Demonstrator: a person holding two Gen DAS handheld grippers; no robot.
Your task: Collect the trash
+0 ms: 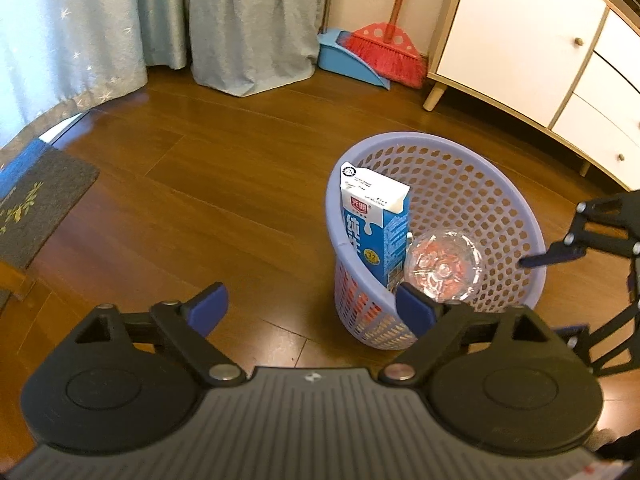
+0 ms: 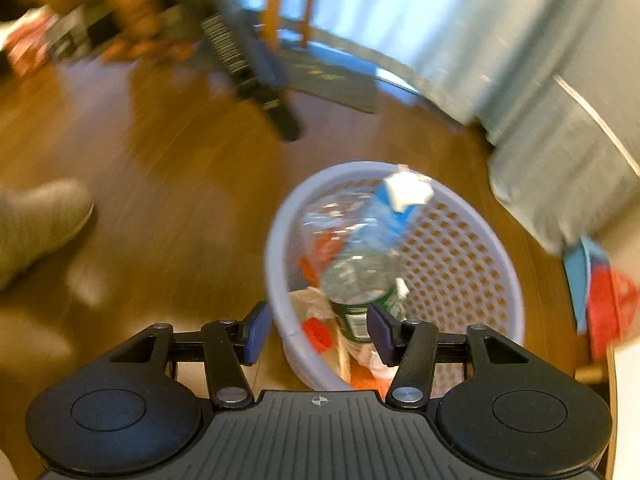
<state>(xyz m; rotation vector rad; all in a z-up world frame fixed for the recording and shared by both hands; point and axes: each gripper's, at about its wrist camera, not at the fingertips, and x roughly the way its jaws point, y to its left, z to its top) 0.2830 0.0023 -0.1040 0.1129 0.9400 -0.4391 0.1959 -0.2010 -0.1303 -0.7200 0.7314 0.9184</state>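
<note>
From the left wrist camera, the left hand-held gripper (image 1: 310,308) has its two blue fingers spread wide, and nothing is between them. Ahead of it and a little to its right, a purple mesh trash basket (image 1: 494,208) stands upright on the wooden floor (image 1: 224,184). A blue and white milk carton (image 1: 374,222) stands in the basket, leaning on the near wall. A clear plastic bottle (image 1: 446,266) lies just beside the carton, its round bottom facing the camera. The right hand-held gripper (image 1: 560,254) pokes in from the right side, over the basket's far rim. Far ahead, a red broom (image 1: 386,50) rests in a blue dustpan (image 1: 348,58) next to a white cabinet (image 1: 532,44). A dark mat (image 1: 36,208) lies off to the left.

From the right wrist camera, the picture is blurry. The right hand-held gripper (image 2: 316,336) also has its fingers spread, with nothing pinched. The trash basket (image 2: 472,264) sits right in front, under the fingertips. Inside are the milk carton (image 2: 394,204), a clear bottle with a green label (image 2: 356,280), and some red and white scraps. Far ahead on the left, a hand (image 2: 116,12) holds the left hand-held gripper (image 2: 256,76). A gray shoe (image 2: 38,224) rests on the floor to the left.
</note>
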